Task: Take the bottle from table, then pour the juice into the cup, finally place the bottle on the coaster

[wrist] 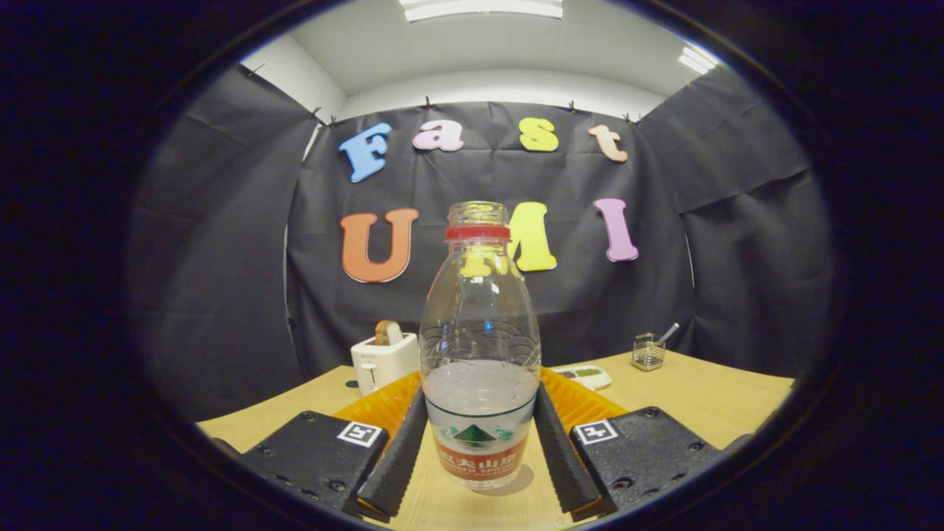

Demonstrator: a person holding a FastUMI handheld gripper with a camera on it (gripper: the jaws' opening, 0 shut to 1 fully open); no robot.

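A clear plastic bottle stands upright on the wooden table, uncapped, with a red neck ring and a red-and-white label. Cloudy pale juice fills about its lower third. My gripper has the bottle between its two black fingers. The left finger and the right finger both press against the bottle's lower sides. A small shadow lies under the bottle's base. Right behind the bottle, spreading out past both fingers, lies a flat orange ribbed coaster.
A white toaster with a slice of bread in it stands beyond the left finger. Beyond the right finger lie a flat white device and, farther back, a small wire holder with a utensil in it. Black cloth walls close the booth behind.
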